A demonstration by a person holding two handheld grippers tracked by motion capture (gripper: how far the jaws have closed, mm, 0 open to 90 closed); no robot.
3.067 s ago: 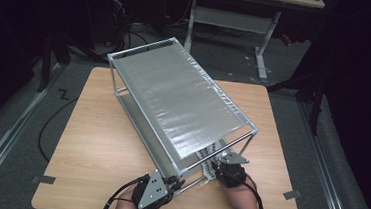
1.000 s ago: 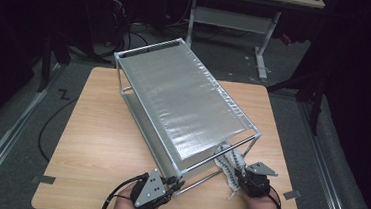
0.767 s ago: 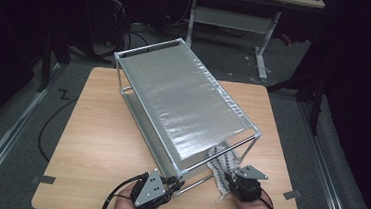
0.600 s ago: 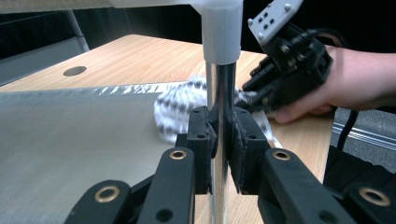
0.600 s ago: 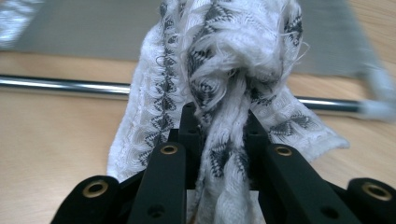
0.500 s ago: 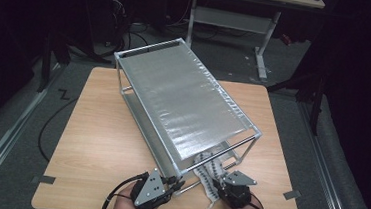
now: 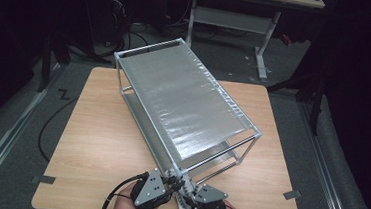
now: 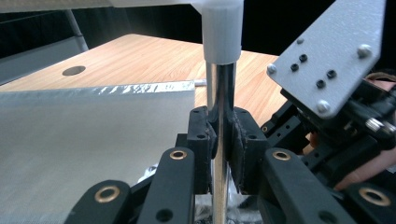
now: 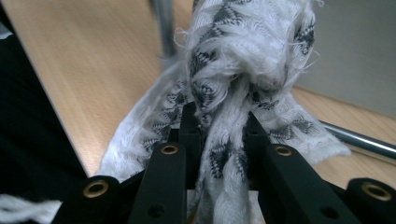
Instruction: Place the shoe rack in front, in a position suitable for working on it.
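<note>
- High view: my left gripper [image 7: 164,187] steadies the rack [image 7: 188,105] at its near corner post so it can't slide; my right gripper [image 7: 193,198] brings the cloth [image 7: 181,207] in just beside it. Both sit close to the surface [image 7: 85,142] front edge, with open room to the left
- Left gripper view: I'm clenched on the corner post [image 8: 219,116], the mesh shelf [image 8: 84,135] just beside, and my right gripper crowds in close
- Right gripper view: I'm grasping the bunched cloth [image 9: 233,70] so it stands up towards the rack; bare surface lies left

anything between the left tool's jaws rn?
Yes. In the left gripper view the left tool is clamped on the rack's chrome corner post, which runs upright between the jaws.
</note>
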